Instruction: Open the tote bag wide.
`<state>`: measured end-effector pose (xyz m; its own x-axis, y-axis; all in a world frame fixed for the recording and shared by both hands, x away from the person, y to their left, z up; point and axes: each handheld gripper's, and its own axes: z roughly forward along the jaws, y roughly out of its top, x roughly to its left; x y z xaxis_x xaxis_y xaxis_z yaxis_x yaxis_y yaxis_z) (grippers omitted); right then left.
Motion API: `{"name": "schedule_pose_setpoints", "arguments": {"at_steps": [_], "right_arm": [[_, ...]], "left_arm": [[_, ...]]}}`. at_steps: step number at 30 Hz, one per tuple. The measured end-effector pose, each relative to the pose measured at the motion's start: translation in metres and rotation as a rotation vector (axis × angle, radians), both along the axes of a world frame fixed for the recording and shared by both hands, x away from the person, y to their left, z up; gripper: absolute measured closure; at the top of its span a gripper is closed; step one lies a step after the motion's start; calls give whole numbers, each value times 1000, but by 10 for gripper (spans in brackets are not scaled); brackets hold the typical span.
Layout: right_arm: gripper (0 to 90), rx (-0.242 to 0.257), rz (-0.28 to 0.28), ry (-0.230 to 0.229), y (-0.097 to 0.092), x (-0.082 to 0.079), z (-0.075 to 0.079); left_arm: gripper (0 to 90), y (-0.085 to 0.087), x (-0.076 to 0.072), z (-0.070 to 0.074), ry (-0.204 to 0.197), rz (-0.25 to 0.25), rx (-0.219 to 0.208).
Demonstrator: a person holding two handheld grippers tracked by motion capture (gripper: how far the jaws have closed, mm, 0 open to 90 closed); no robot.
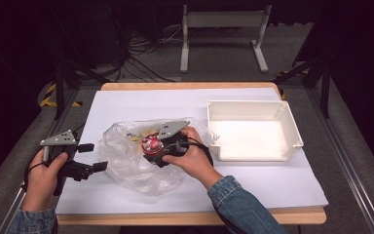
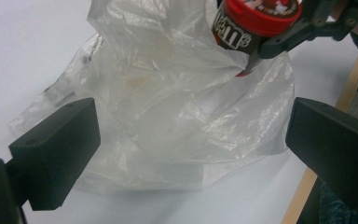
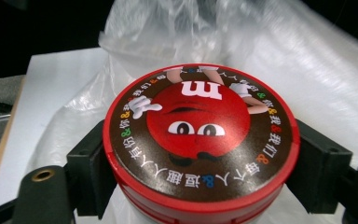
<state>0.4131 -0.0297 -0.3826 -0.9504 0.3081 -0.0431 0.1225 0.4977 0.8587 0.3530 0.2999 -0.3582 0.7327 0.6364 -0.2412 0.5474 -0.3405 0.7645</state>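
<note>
A round red candy tin (image 3: 200, 140) with a cartoon face on its lid sits clamped between the jaws of my right gripper (image 3: 200, 163), whose pads press on both its sides. The tin (image 1: 151, 144) hangs above a crumpled clear plastic bag (image 1: 131, 156) in the middle of the white sheet. In the left gripper view the tin (image 2: 256, 21) appears at the top, held over the bag (image 2: 168, 107). My left gripper (image 1: 92, 157) stands open at the bag's left edge, its jaws wide apart with only the bag beyond them.
An empty white plastic bin (image 1: 251, 130) stands to the right of the bag on the white sheet (image 1: 272, 185). The wooden table edge (image 1: 190, 217) runs along the front. A white frame (image 1: 224, 34) stands on the floor behind the table.
</note>
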Motion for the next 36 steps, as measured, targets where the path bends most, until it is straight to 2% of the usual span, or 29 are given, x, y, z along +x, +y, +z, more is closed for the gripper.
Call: {"name": "schedule_pose_setpoints", "arguments": {"at_steps": [9,17,23,26,30,36], "right_arm": [[209,-7,3,-6,-14,-8,27],[209,-26,6,-4,-22,-11,45],[209,2,-7,7,-31,-12,59],[209,2,-12,4,-34,-13,63],[209,-1,-17,4,-43,-12,71],[209,1,-41,-3,-58,-14,76]], "left_arm": [[38,-2,8,3,-8,8,-5],[35,-2,8,3,-8,8,-15],[35,-1,9,4,-19,11,-30],[35,0,9,3,-19,14,-32],[33,3,8,5,-34,-6,-47],[32,6,7,5,-40,1,-52]]}}
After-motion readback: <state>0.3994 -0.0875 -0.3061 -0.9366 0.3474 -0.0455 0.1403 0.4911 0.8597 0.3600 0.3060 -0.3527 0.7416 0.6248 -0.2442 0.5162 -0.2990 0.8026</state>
